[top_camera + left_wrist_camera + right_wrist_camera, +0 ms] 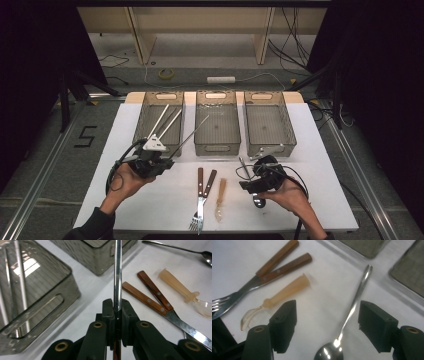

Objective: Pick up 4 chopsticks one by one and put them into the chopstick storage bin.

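Wide-open right gripper straddles the metal spoon on the table, its handle running to one o'clock between the jaws, while farther left the left gripper clamps a metal chopstick aimed toward the left bin.

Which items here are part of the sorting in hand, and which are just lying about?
In hand:
- metal rod, clamped in the left claw
- left bin, already holding rods
- metal spoon, between the open right claw

Lying about for now:
- fork and knife with wooden handles
- plastic spoon
- middle bin and right bin
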